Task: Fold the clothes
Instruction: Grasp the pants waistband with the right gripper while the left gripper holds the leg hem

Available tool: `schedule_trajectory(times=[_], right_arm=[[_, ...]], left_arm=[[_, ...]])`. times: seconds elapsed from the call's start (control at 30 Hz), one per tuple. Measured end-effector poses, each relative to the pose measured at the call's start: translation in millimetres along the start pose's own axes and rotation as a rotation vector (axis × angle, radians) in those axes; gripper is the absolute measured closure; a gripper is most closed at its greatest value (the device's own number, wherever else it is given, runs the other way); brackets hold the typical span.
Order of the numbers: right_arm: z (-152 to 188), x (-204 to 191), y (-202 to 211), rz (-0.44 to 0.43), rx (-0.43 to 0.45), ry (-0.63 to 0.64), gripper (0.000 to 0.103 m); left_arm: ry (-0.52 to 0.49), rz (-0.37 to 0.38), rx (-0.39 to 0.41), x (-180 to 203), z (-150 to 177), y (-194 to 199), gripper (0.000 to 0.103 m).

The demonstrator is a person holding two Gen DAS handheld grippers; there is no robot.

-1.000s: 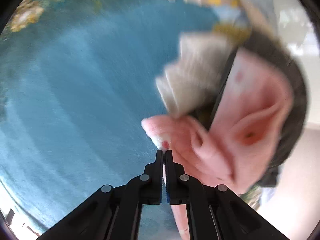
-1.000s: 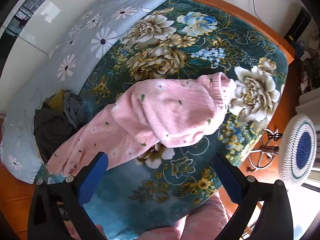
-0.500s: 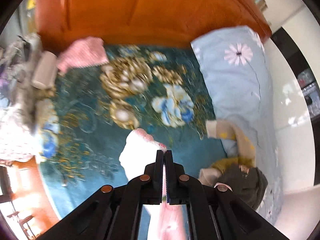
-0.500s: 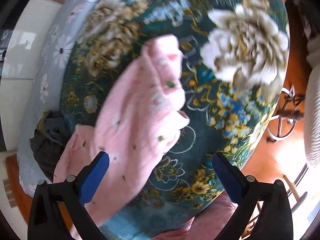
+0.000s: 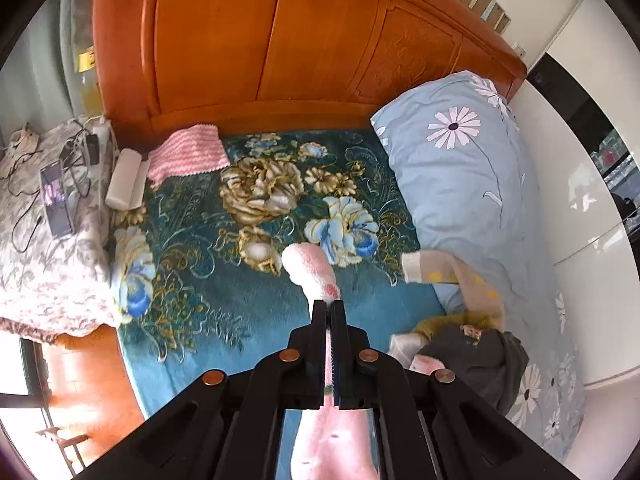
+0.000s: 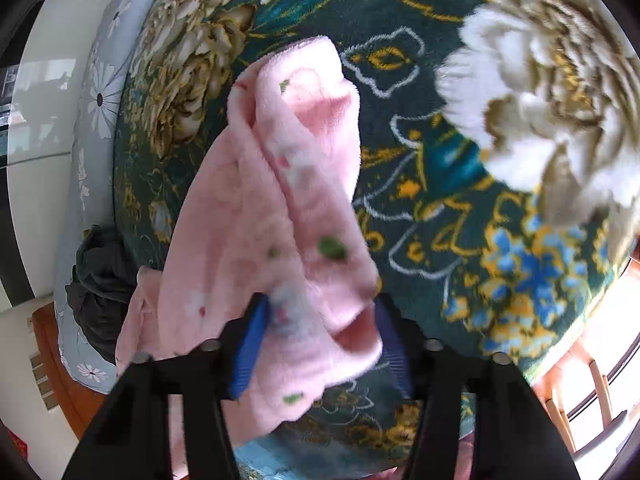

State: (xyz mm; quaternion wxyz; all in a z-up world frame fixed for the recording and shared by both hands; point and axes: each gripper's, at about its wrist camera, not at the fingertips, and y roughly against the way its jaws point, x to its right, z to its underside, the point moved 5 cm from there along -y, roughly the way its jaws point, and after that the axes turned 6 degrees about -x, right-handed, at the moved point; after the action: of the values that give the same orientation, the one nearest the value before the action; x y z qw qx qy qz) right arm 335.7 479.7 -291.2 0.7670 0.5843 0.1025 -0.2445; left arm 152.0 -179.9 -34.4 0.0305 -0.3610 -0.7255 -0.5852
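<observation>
Left wrist view: left gripper [image 5: 329, 308] pinched tight on a thin edge of the pink fleece garment [image 5: 312, 270]. Jaws nearly touching, cloth running back between them and below the frame; a rolled end pokes out ahead of the tips, above the floral blanket [image 5: 200, 272].

Right wrist view: right gripper [image 6: 320, 340] with blue pads, jaws at middling width, a thick bunch of the same garment [image 6: 280, 208] sitting between them. Left pad lies against the fleece. Right pad is partly covered by it, so whether the jaws truly clamp I cannot tell. Ahead of the tips the garment runs out long and twisted, folded in on itself, ending in an open cuff or hem.

Step in hand, as I judge it: garment gathered between both grippers, off or barely on the blanket, not laid flat, no tidy fold visible. Next move probably calls for a sure right-side grip, then spreading the cloth flat on the blanket ahead of the jaws so edges can be matched.

Hard to make out: right view motion-blurred; garment type uncertain (sleeve or leg). Its lower part is cut off by both frames. A heap of dark and beige clothes [image 5: 472, 344] lies right of the left jaws beside the pale blue quilt [image 5: 460, 184]; a folded pink knit [image 5: 188, 152] sits far ahead by the headboard [image 5: 280, 40].
</observation>
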Motion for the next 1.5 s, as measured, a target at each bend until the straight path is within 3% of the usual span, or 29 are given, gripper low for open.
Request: schedule_trajectory(times=[0.2, 0.3, 0.4, 0.5, 0.6, 0.7, 0.83, 1.0, 1.2, 1.3, 1.37, 1.4, 1.43, 1.5], right_arm=[[-21, -31, 5, 0.018, -0.015, 0.084, 0.082], [-31, -46, 8, 0.027, -0.022, 0.127, 0.087], [-59, -104, 50, -0.001, 0.068, 0.253, 0.088], [-80, -155, 81, 0.045, 0.123, 0.394, 0.087], [-100, -181, 73, 0.095, 0.095, 0.469, 0.069], [-119, -172, 53, 0.128, 0.069, 0.418, 0.066], [-126, -141, 69, -0.010, 0.154, 0.322, 0.058], [-111, -71, 22, -0.013, 0.037, 0.115, 0.058], [-94, -83, -33, -0.006, -0.047, 0.113, 0.056], [-97, -85, -50, -0.001, -0.065, 0.031, 0.056], [-97, -91, -54, 0.009, -0.060, 0.016, 0.062], [-98, -94, -54, 0.033, -0.059, 0.020, 0.082], [-98, -97, -55, 0.057, -0.059, 0.024, 0.095], [-100, -106, -50, 0.087, -0.054, 0.023, 0.097]], left_arm=[[0.054, -0.013, 0.006, -13, 17, 6, 0.101], [0.095, 0.016, 0.003, -15, 20, 9, 0.101], [0.116, 0.044, 0.009, -15, 21, 17, 0.101], [0.114, 0.028, 0.011, -20, 28, 16, 0.101], [0.149, 0.008, -0.036, -30, 42, -1, 0.101], [0.197, 0.000, -0.101, -36, 61, -22, 0.101], [0.221, -0.007, -0.161, -32, 80, -42, 0.101], [0.209, -0.038, -0.178, -20, 91, -55, 0.101], [0.186, -0.064, -0.170, -3, 86, -56, 0.101], [0.174, -0.068, -0.157, 0, 78, -52, 0.101], [0.180, -0.071, -0.148, -3, 73, -49, 0.101], [0.188, -0.076, -0.146, -6, 71, -49, 0.101], [0.199, -0.080, -0.148, -9, 70, -51, 0.101], [0.219, -0.085, -0.158, -15, 69, -56, 0.101]])
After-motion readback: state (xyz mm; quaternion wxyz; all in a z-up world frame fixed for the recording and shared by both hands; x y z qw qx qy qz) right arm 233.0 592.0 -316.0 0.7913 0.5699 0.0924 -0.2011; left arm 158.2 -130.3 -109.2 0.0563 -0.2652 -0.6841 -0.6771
